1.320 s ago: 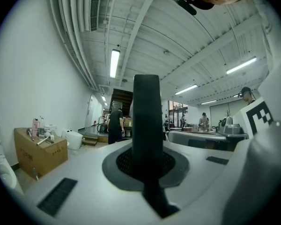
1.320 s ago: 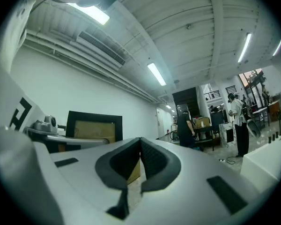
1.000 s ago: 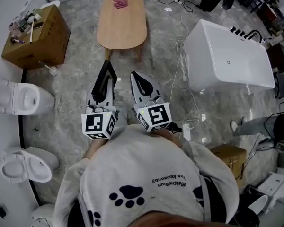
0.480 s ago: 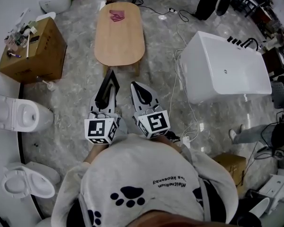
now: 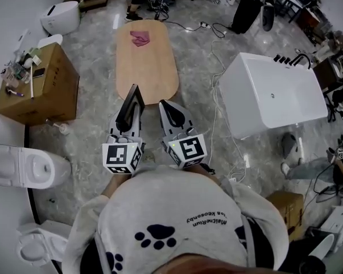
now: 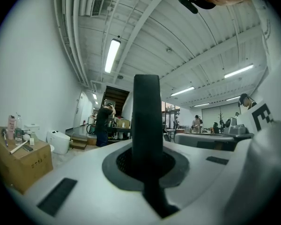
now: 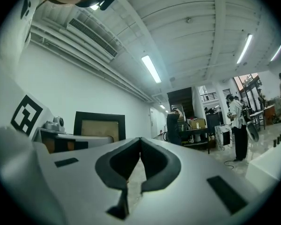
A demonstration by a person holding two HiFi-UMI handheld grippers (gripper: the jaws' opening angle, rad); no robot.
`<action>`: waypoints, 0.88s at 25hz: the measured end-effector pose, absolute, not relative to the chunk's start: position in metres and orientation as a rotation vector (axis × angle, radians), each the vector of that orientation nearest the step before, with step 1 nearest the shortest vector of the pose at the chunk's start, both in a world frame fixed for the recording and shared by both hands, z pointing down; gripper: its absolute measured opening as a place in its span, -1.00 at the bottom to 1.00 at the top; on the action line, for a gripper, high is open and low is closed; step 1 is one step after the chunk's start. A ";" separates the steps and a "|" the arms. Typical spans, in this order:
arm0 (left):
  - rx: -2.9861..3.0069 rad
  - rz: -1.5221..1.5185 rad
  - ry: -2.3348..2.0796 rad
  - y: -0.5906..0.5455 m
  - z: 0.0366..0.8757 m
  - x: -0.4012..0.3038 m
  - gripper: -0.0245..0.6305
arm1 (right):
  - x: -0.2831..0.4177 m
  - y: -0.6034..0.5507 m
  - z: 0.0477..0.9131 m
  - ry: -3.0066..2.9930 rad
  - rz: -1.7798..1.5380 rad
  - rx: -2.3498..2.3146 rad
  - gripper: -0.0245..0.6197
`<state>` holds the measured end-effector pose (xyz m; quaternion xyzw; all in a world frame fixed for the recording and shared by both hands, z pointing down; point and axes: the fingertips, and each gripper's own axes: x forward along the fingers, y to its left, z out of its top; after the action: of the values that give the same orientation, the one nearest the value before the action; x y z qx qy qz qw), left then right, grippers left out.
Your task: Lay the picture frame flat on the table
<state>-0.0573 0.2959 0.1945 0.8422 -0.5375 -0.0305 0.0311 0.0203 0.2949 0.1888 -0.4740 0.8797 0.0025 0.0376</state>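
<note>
Biggest thing here is the white rectangular bathtub (image 5: 274, 96), sitting off to the right of the light oval wooden table (image 5: 148, 67), which runs away from us down the middle of the grey marbled floor. On the table's left there's a brown cardboard box (image 5: 43, 90) with small clutter on top, and nearer to us than the box, a white toilet (image 5: 23, 167).

We're holding both grippers side by side at the near end of the table. The left gripper (image 5: 127, 121) is clamped on the black-rimmed picture frame (image 5: 130, 103). The frame stands upright on its edge between the jaws and isn't resting on the table; from the head view its top just overlaps the table's near edge. From the right gripper view we can see its tan inside.

The right gripper (image 5: 167, 105), just right of the frame, has its jaws pressed together with nothing in them.

A small crumpled pink cloth (image 5: 140, 37) lies at the table's far end.
</note>
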 end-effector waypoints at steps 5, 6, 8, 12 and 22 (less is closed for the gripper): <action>2.647 -0.087 -1.579 0.256 0.194 -0.068 -0.87 | 0.005 0.261 0.193 2.653 0.000 -1.510 -0.89; 2.653 -0.085 -1.566 0.252 0.196 -0.069 -0.87 | 0.004 0.257 0.196 2.645 -0.003 -1.522 -0.89; 2.656 -0.088 -1.549 0.244 0.200 -0.071 -0.87 | 0.002 0.252 0.200 2.639 -0.004 -1.538 -0.89; 2.647 -0.102 -1.531 0.237 0.203 -0.076 -0.87 | -0.003 0.245 0.201 2.649 -0.021 -1.556 -0.89; 2.647 -0.066 -1.489 0.222 0.218 -0.065 -0.87 | 0.011 0.228 0.216 2.621 -0.066 -1.598 -0.89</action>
<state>-0.0651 0.2220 0.2178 0.8702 -0.4894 -0.0216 0.0522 0.0112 0.2281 0.2157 -0.5201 0.8531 -0.0215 0.0359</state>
